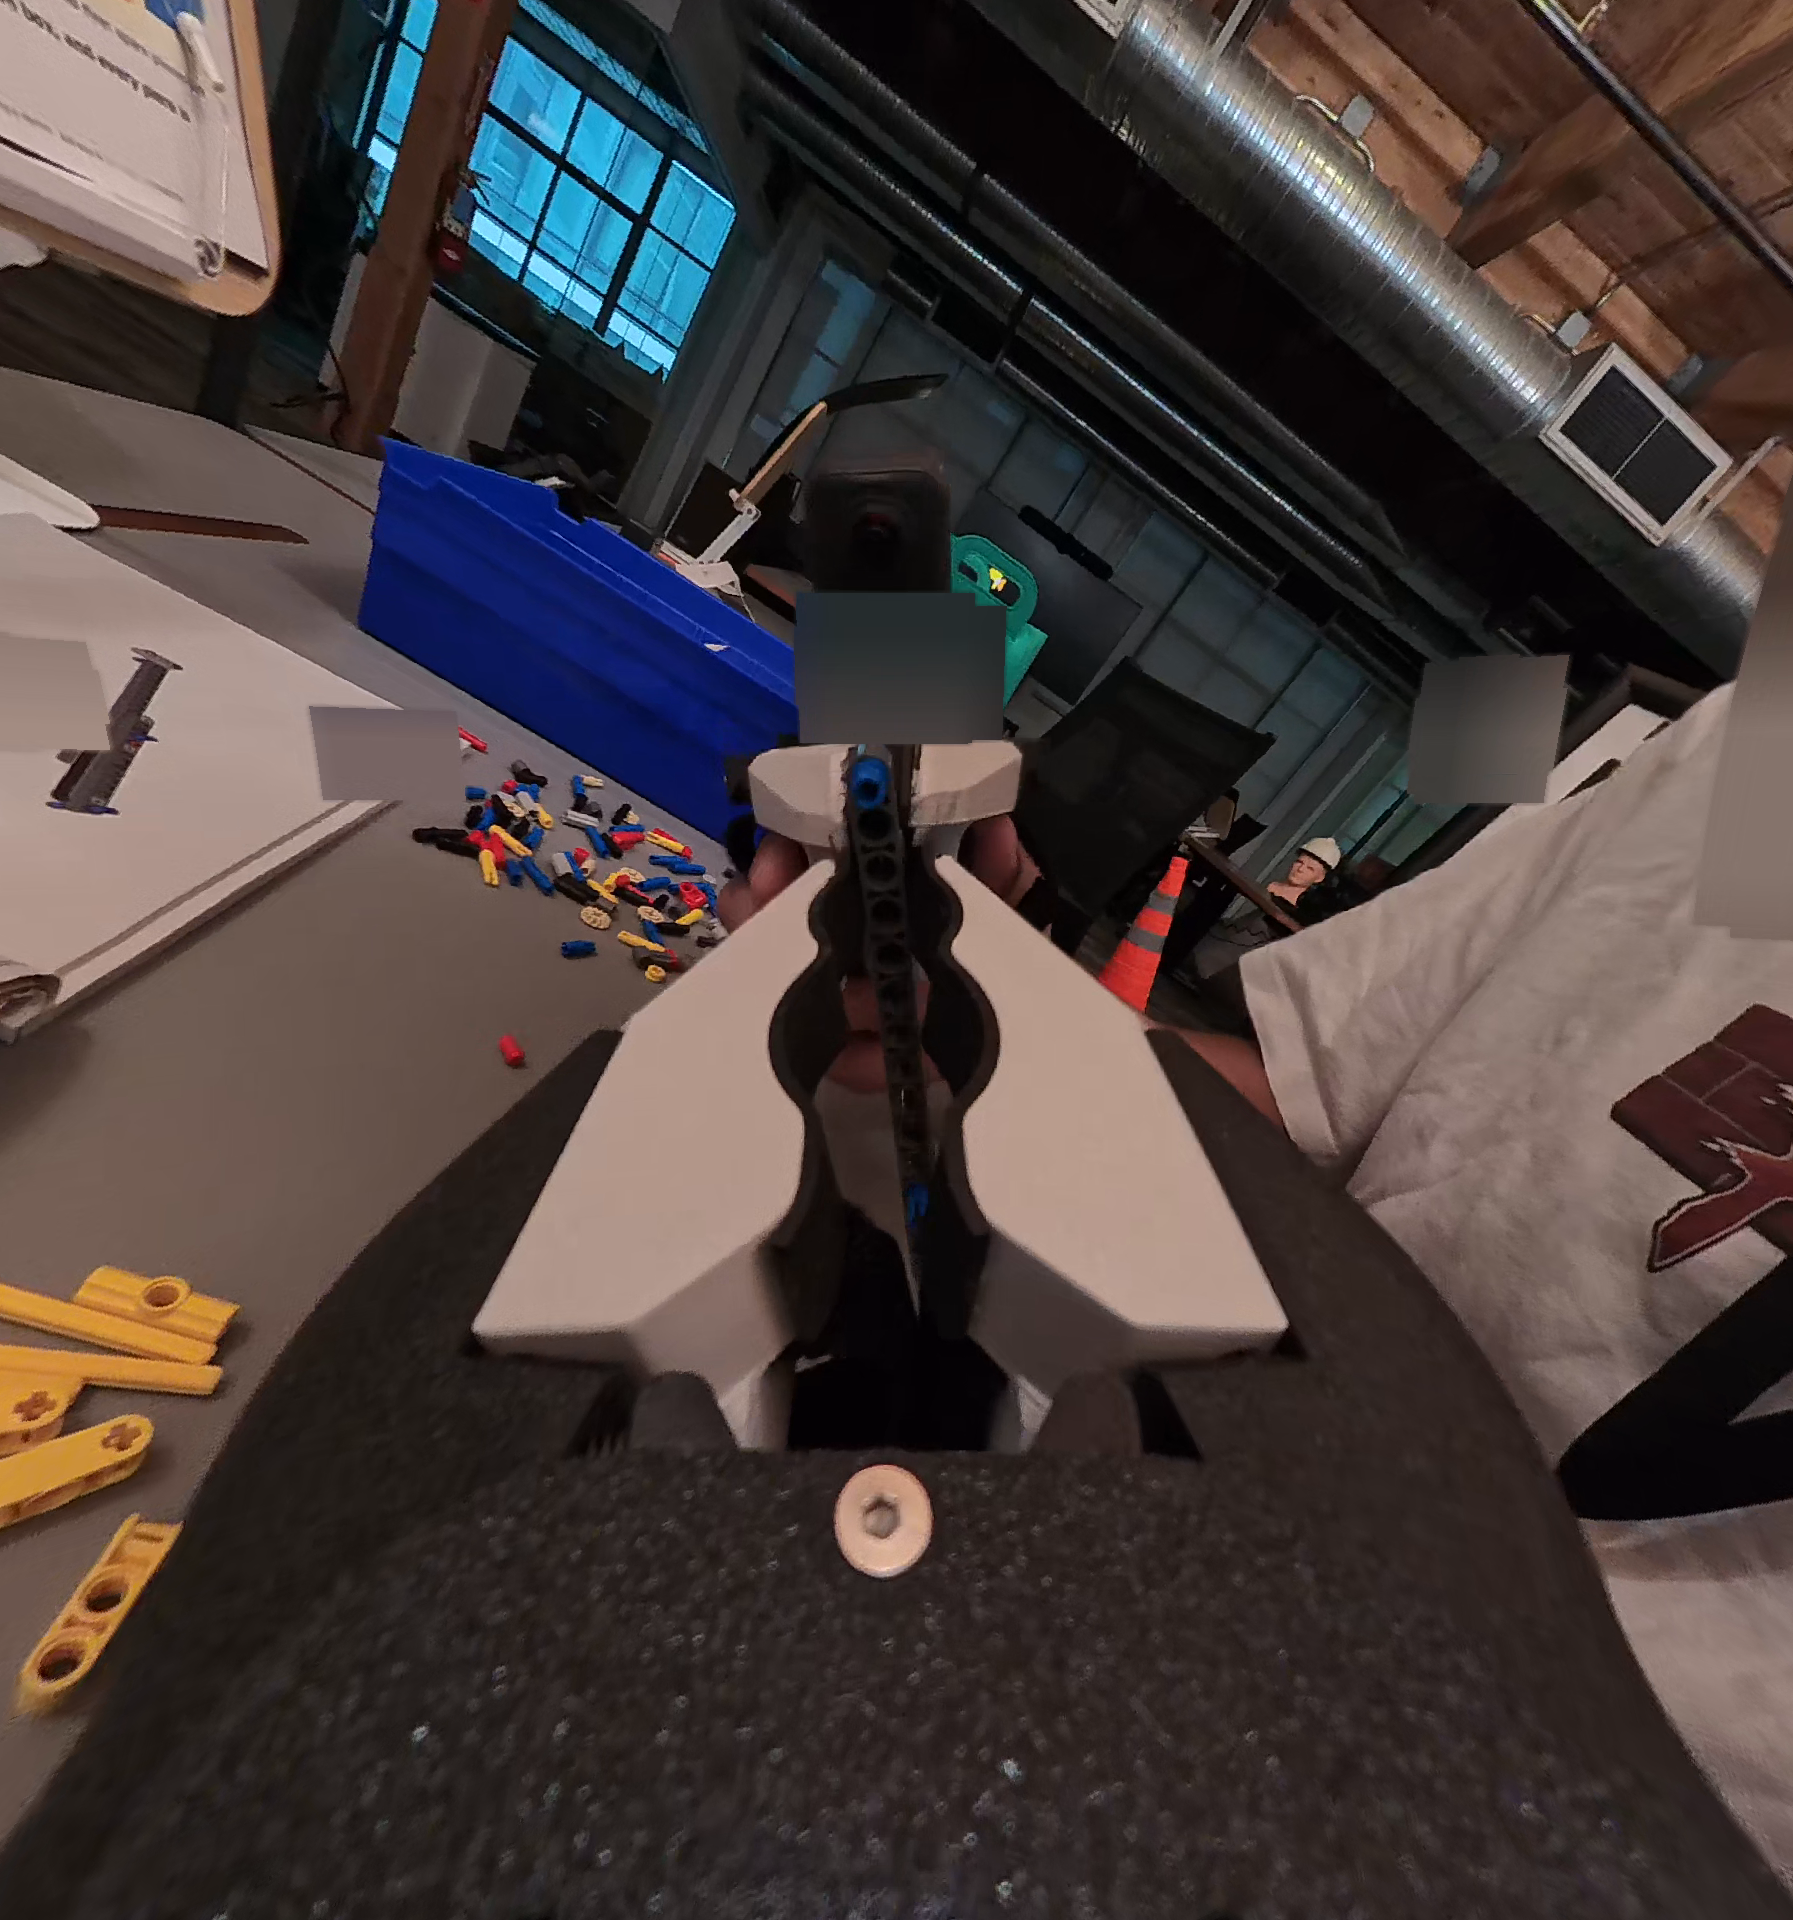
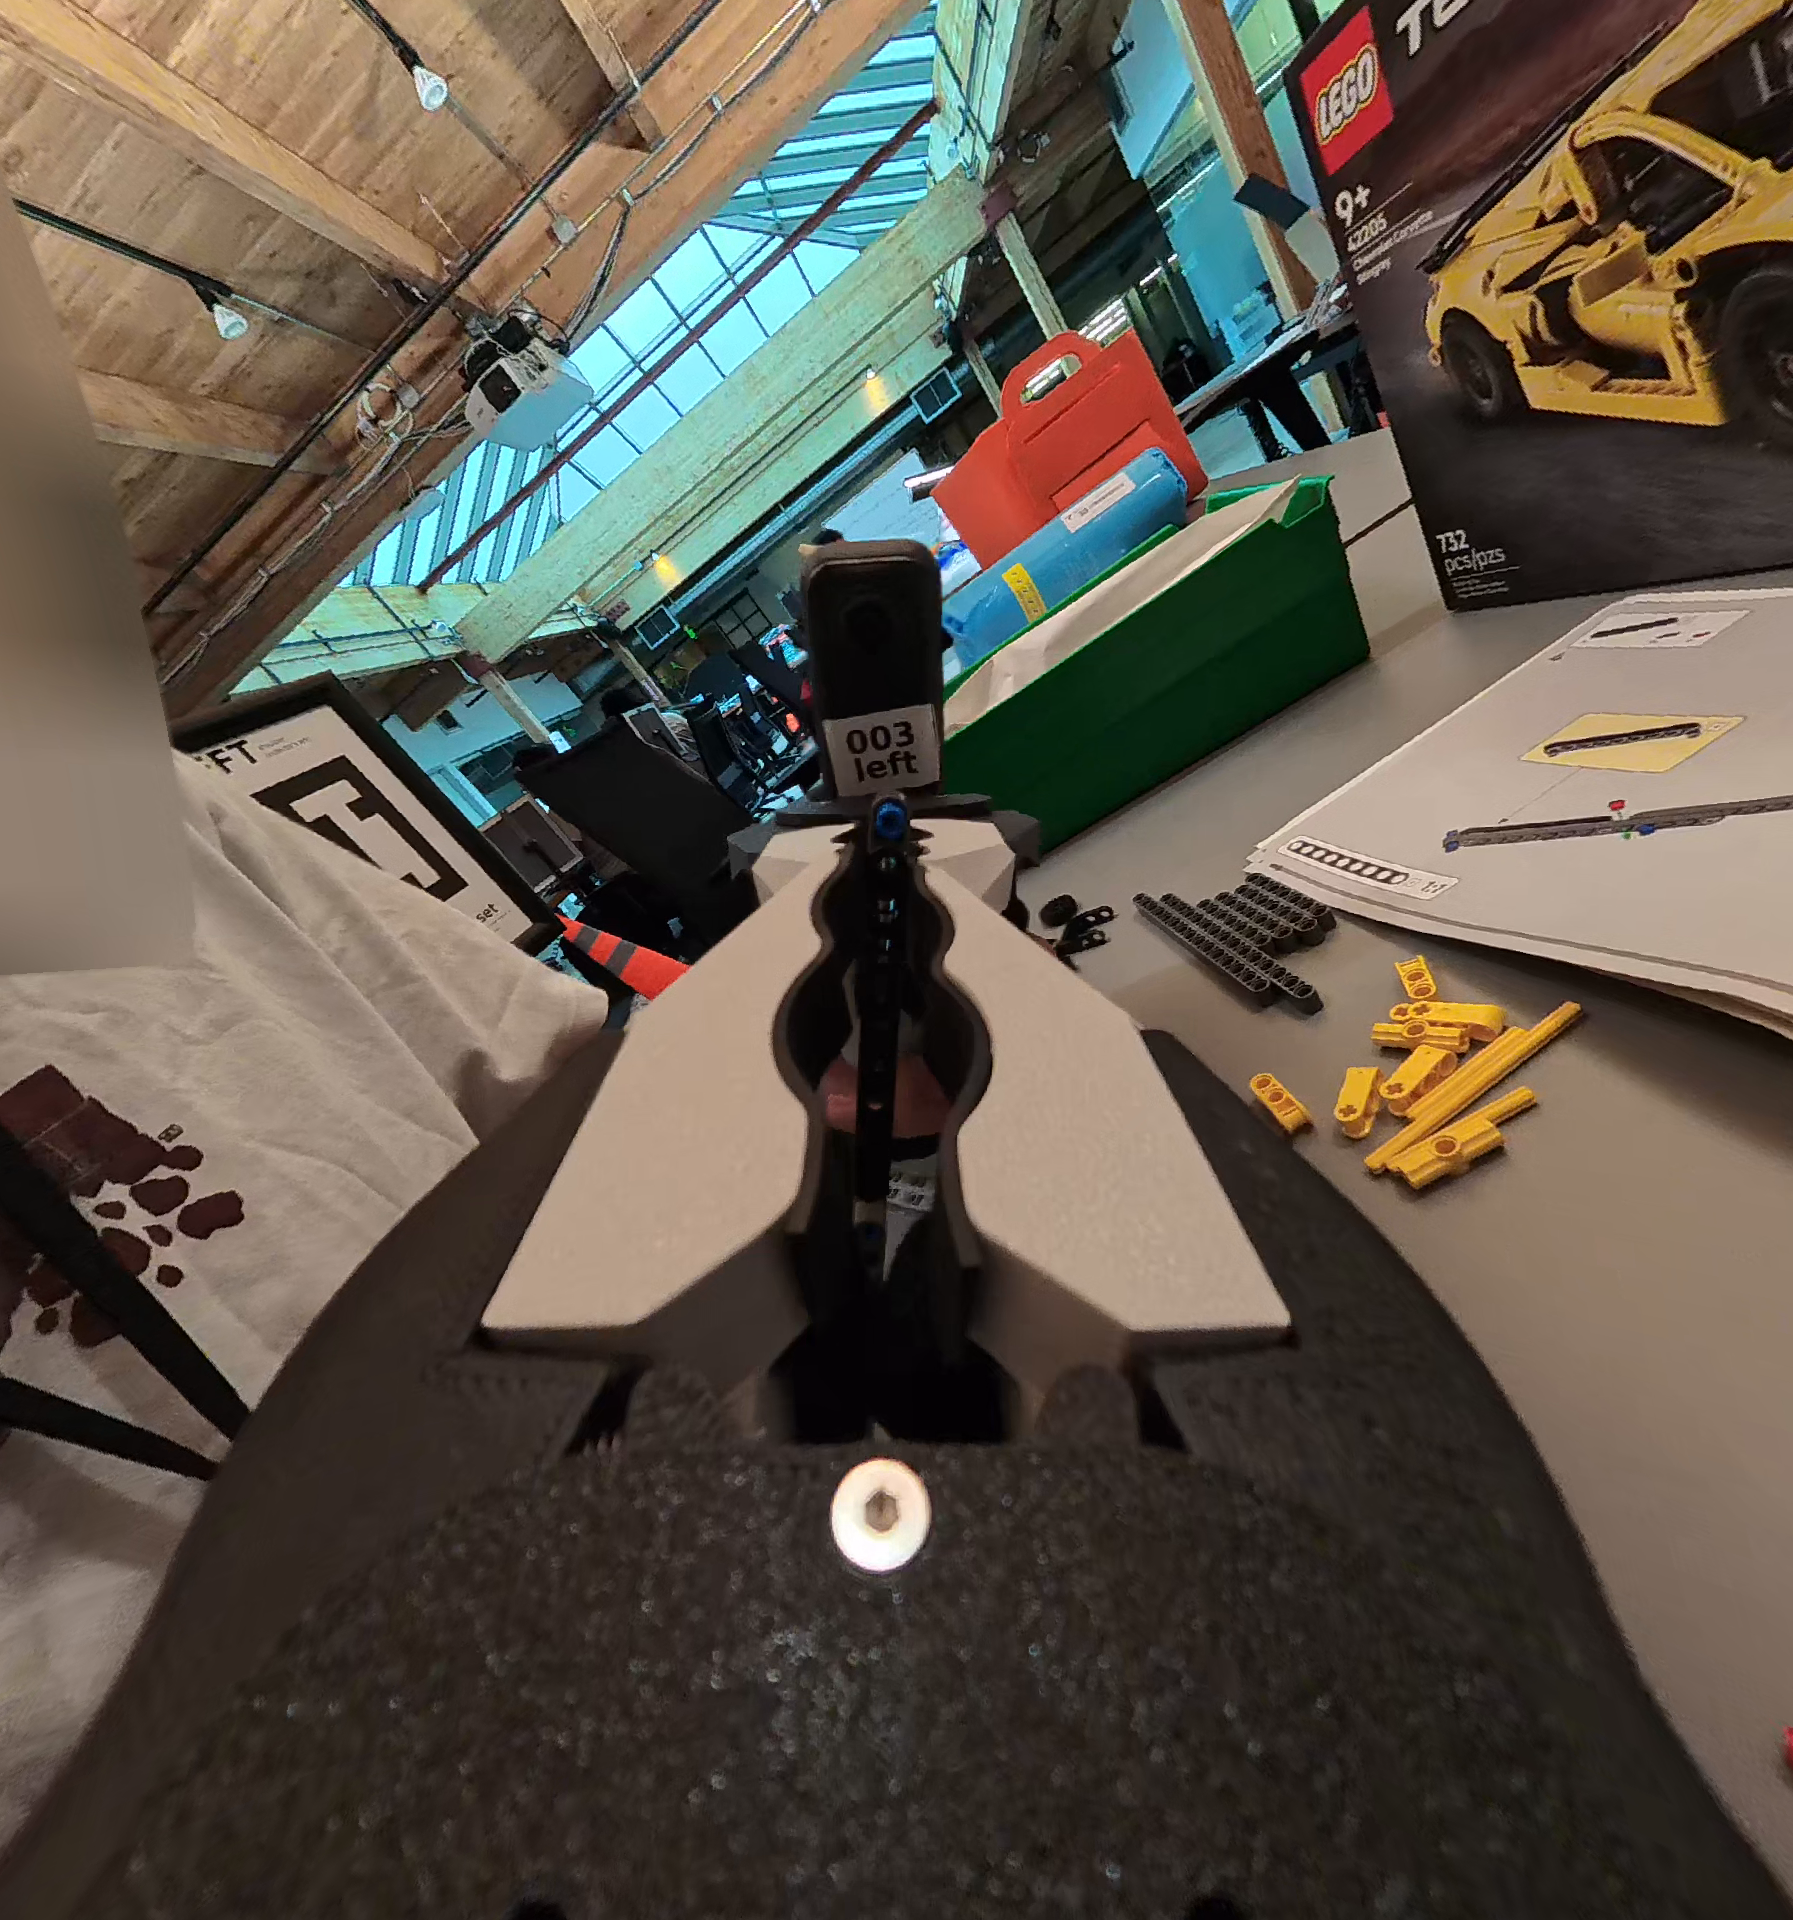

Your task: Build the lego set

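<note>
In the left wrist view, our left gripper point(image 1: 887, 883) sits at frame centre, its tongs pressed together on a long black beam point(image 1: 887, 977) that runs edge-on up the middle, a blue pin point(image 1: 868, 774) at its far end. The right gripper point(image 1: 887, 795) faces us just beyond, and the beam reaches it. We judge the build barely begun — one beam with a pin or two. A heap of small loose pieces point(image 1: 585, 852) lies at centre left and yellow parts point(image 1: 61, 1392) at lower left, untouched. The open instruction booklet point(image 1: 144, 748) fills the left edge and a blue bin point(image 1: 559, 613) stands behind the heap; bare table point(image 1: 248, 1091) lies between them, so there is room to lower the beam toward lower left.

In the right wrist view, our right gripper point(image 2: 881, 894) is likewise clamped on the same beam point(image 2: 879, 1039), the blue pin point(image 2: 887, 819) at its far tip, against the left gripper point(image 2: 887, 852). At centre right a row of black beams point(image 2: 1235, 940) and a cluster of yellow pieces point(image 2: 1432, 1081) wait on the table point(image 2: 1598, 1351). The booklet point(image 2: 1598, 831) hems in the right edge, with a green bin point(image 2: 1183, 665) and the set's box point(image 2: 1598, 312) behind — free room is at lower right. A shirt point(image 2: 300, 1039) crowds the left.
</note>
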`<action>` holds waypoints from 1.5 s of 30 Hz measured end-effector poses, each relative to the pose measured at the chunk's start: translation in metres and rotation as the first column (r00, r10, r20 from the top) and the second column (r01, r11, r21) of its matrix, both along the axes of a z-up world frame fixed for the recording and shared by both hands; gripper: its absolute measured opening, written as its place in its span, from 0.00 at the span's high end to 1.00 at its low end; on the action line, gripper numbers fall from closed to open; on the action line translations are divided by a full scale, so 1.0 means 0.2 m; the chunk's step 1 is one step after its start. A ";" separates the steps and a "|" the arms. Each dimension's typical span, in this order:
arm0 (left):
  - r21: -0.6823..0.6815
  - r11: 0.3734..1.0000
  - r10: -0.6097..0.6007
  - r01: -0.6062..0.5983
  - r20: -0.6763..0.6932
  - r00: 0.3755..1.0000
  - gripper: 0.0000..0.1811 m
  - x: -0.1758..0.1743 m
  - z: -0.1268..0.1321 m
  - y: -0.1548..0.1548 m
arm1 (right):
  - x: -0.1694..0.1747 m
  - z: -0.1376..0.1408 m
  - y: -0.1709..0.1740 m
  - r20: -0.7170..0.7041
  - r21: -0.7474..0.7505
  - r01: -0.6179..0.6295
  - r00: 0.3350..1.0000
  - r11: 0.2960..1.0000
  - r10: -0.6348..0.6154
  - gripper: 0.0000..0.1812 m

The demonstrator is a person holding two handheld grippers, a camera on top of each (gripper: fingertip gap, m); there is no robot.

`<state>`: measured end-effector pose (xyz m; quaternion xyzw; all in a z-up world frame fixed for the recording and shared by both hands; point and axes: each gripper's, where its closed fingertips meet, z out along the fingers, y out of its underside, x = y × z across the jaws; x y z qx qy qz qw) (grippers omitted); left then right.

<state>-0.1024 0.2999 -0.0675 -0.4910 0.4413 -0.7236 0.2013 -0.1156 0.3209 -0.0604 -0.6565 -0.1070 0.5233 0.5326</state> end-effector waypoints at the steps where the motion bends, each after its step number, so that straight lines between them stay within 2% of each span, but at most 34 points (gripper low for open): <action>1: -0.010 1.000 0.008 -0.008 -0.005 1.000 0.94 0.00 0.00 0.02 | 0.01 0.00 0.00 0.002 0.001 0.010 1.000 1.000 -0.010 0.96; 7: 0.038 0.998 0.057 -0.057 0.015 0.998 0.97 -0.01 -0.01 0.03 | 0.01 -0.01 0.00 0.008 -0.006 0.017 1.000 1.000 -0.017 0.96; 10: 0.009 0.999 0.051 -0.051 0.020 0.999 0.96 -0.02 -0.02 0.03 | 0.01 -0.02 0.00 0.001 -0.018 0.010 1.000 1.000 -0.010 0.96; 21: 0.042 0.998 0.046 -0.046 0.008 0.999 0.96 -0.02 -0.03 0.02 | 0.02 -0.02 -0.01 -0.004 -0.013 0.006 1.000 1.000 -0.006 0.96; 23: -0.087 0.985 0.158 -0.151 0.070 0.985 0.97 -0.10 0.04 0.20 | 0.18 0.03 -0.03 -0.120 -0.010 0.066 0.991 0.998 -0.067 0.97; 24: -0.118 0.973 0.210 -0.199 0.084 0.974 0.97 -0.15 0.06 0.28 | 0.23 0.04 -0.05 -0.116 0.005 0.101 0.988 0.995 -0.100 0.97; 25: -0.019 0.977 0.215 -0.214 0.068 0.974 0.96 -0.14 0.04 0.24 | 0.21 0.02 -0.06 -0.054 0.026 0.107 0.993 0.994 -0.105 0.97; 26: 0.092 0.975 0.199 -0.204 0.064 0.978 0.96 -0.11 0.03 0.16 | 0.18 0.04 -0.07 -0.063 0.041 0.087 0.994 0.995 -0.084 0.97; 27: 0.112 0.978 0.169 -0.177 0.071 0.983 0.96 -0.09 0.04 0.12 | 0.16 0.03 -0.06 -0.056 0.024 0.073 0.996 0.997 -0.071 0.96; 28: 0.072 0.985 0.155 -0.160 0.067 0.986 0.96 -0.08 0.05 0.13 | 0.15 0.00 -0.04 -0.026 0.007 0.080 0.996 0.997 -0.080 0.97; 30: 0.009 0.988 0.154 -0.155 0.062 0.986 0.96 -0.08 0.06 0.18 | 0.15 0.03 -0.03 -0.045 0.020 0.065 0.997 0.998 -0.064 0.97; 33: -0.022 0.996 0.084 -0.083 0.024 0.996 0.96 -0.06 0.02 0.11 | 0.10 0.03 0.00 -0.011 0.022 0.061 0.998 0.998 -0.061 0.97; 37: -0.115 0.993 0.040 -0.035 0.042 0.998 0.96 -0.06 0.03 0.10 | 0.02 0.04 0.02 -0.023 0.023 0.022 1.000 0.999 -0.022 0.96; 45: -0.128 0.992 0.005 0.002 0.051 0.999 0.96 -0.06 0.04 0.06 | 0.00 0.03 0.02 0.012 0.030 0.043 0.999 0.999 -0.044 0.96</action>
